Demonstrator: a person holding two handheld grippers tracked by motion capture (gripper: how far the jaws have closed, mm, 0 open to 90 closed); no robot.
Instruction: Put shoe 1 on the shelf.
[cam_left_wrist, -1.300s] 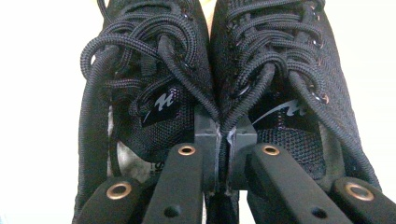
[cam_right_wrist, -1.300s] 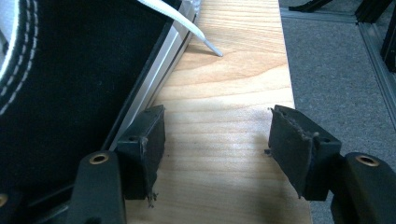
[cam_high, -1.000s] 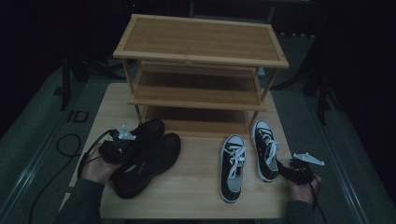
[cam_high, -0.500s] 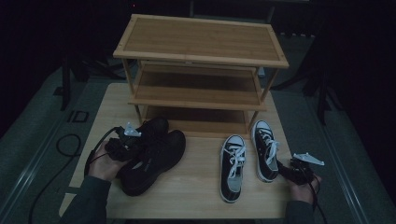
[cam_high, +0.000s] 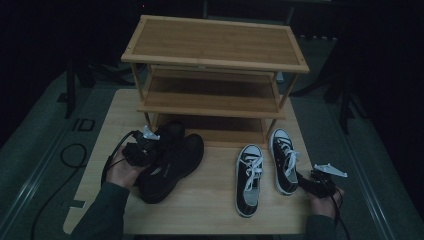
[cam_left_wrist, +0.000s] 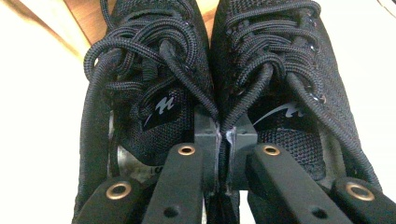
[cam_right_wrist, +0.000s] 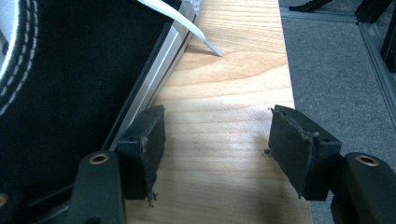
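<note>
A pair of black mesh shoes (cam_high: 175, 156) lies at the table's left front, toes toward the rack. My left gripper (cam_high: 149, 148) is shut on their two inner collars, pinched together; in the left gripper view its pads (cam_left_wrist: 223, 140) meet between the left shoe (cam_left_wrist: 149, 74) and the right shoe (cam_left_wrist: 285, 65). Two black-and-white sneakers (cam_high: 248, 177) (cam_high: 283, 161) stand at the right front. My right gripper (cam_high: 306, 183) rests open on the table beside the right sneaker's heel. In the right gripper view the sneaker's side (cam_right_wrist: 70, 79) is left of my open right gripper (cam_right_wrist: 217, 149).
A three-level wooden shoe rack (cam_high: 215, 42) stands at the back of the wooden table (cam_high: 210, 212). The table's right edge (cam_right_wrist: 292, 93) runs close to my right gripper, with grey floor beyond. A cable (cam_high: 70, 155) lies on the floor at the left.
My left gripper has carried the black shoes to the right and a little toward the rack. The right gripper and the sneakers have stayed put.
</note>
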